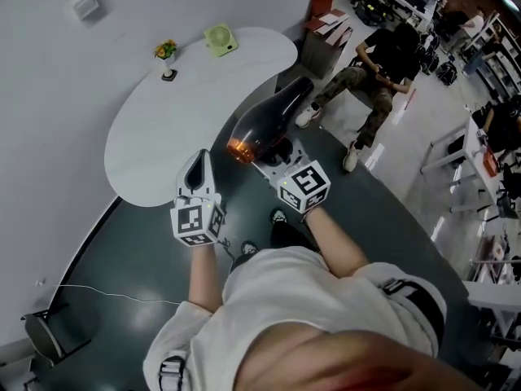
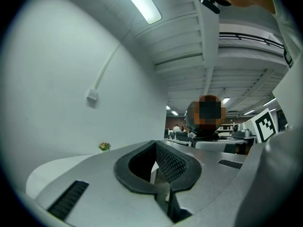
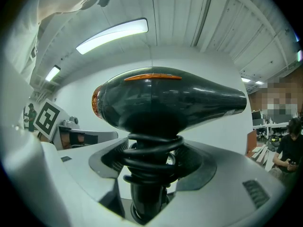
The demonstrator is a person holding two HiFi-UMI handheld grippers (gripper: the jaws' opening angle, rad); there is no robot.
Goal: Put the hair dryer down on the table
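Note:
A black hair dryer (image 1: pixel 269 120) with an orange-lit rear end hangs in the air over the near right edge of the white oval table (image 1: pixel 163 129). Its nozzle points away from me. My right gripper (image 1: pixel 281 151) is shut on the dryer's handle. In the right gripper view the dryer's body (image 3: pixel 165 100) lies crosswise above the jaws, with black cord (image 3: pixel 151 157) coiled round the handle between them. My left gripper (image 1: pixel 195 172) hovers at the table's near edge, left of the dryer. Its jaws (image 2: pixel 158 167) are shut on nothing.
A small flower pot (image 1: pixel 167 55) and a pale green object (image 1: pixel 220 39) stand at the table's far side by the white wall. A seated person (image 1: pixel 374 63) is beyond the table on the right. A chair (image 1: pixel 45 332) and a white cable (image 1: pixel 106 293) are on the dark floor at lower left.

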